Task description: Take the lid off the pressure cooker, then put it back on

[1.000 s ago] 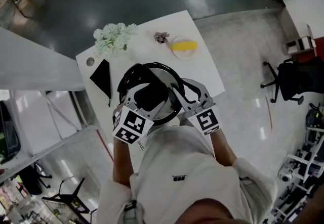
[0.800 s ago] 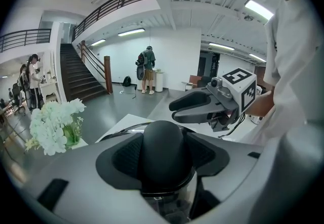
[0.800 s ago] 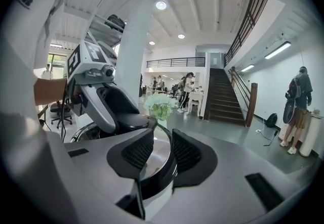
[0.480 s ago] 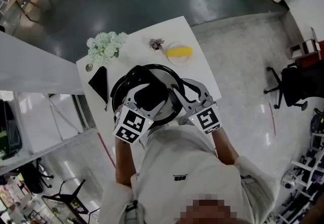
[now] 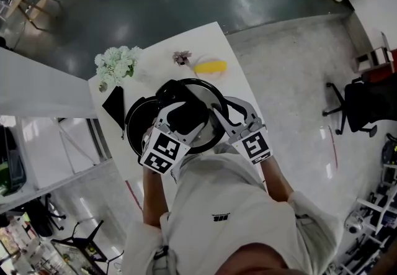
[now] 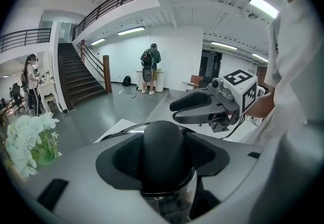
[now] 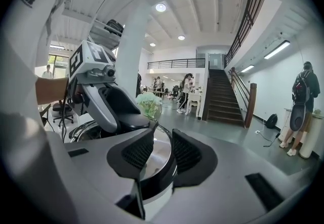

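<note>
Pot (image 5: 136,128) stands open on the tabletop (image 5: 158,59), centre left. The left gripper (image 5: 184,112) has its jaws clamped wide round the knob (image 6: 163,142) of the lid (image 7: 162,162), held just right of the pot. The right gripper (image 7: 162,142) pinches the lid's rim in near-closed jaws. That thin rim grip could slip, tipping the lid.

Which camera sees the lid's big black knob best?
The left gripper view: the knob fills the middle, with the pads pressing on both sides. The head view shows only its dark top from above. In the right gripper view, the left gripper hides it.
</note>
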The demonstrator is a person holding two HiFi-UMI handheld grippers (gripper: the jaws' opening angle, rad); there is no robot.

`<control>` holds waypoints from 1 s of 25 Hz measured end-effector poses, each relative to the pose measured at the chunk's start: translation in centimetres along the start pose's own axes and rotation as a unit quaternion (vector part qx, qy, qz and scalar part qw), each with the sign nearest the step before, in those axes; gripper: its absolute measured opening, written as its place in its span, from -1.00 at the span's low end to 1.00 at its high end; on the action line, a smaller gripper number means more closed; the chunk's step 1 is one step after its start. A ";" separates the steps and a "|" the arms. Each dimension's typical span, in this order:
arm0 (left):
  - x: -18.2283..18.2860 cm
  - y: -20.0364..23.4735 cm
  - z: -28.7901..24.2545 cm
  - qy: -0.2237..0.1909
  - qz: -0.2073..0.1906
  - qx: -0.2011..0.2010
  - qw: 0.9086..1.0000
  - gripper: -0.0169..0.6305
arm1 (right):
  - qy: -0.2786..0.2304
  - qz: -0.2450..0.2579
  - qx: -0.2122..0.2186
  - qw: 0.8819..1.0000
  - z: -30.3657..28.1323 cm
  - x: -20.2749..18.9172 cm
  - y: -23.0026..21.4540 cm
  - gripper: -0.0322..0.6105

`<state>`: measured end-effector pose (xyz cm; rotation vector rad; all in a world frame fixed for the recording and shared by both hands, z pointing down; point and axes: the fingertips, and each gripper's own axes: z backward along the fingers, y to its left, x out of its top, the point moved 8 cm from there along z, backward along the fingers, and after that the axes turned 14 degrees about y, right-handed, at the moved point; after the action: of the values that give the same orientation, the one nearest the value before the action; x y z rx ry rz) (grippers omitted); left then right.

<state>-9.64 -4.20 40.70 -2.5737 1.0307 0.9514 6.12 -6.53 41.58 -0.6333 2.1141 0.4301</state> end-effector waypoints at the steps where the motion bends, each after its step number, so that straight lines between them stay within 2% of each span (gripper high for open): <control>1: 0.2 -0.1 -0.3 0.001 0.000 -0.002 1.000 -0.05 | 0.001 -0.001 0.000 1.000 0.1 -0.2 -0.3 -0.54; 15: 4.4 -2.4 -5.6 0.016 -0.013 -0.032 0.999 -0.05 | 0.012 -0.024 -0.017 0.999 2.6 -3.5 -5.6 -0.54; 19: 5.7 -3.2 -7.1 0.015 -0.018 -0.039 0.999 -0.05 | 0.005 -0.015 -0.026 1.000 3.2 -4.9 -7.1 -0.54; 25: 7.1 -4.2 -9.2 0.020 -0.019 -0.046 0.999 -0.05 | 0.025 -0.037 -0.029 0.999 4.3 -6.0 -8.6 -0.54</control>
<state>1.56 -8.72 43.10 -2.6873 0.9666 0.9629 16.89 -9.62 43.45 -0.7601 2.1243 0.4386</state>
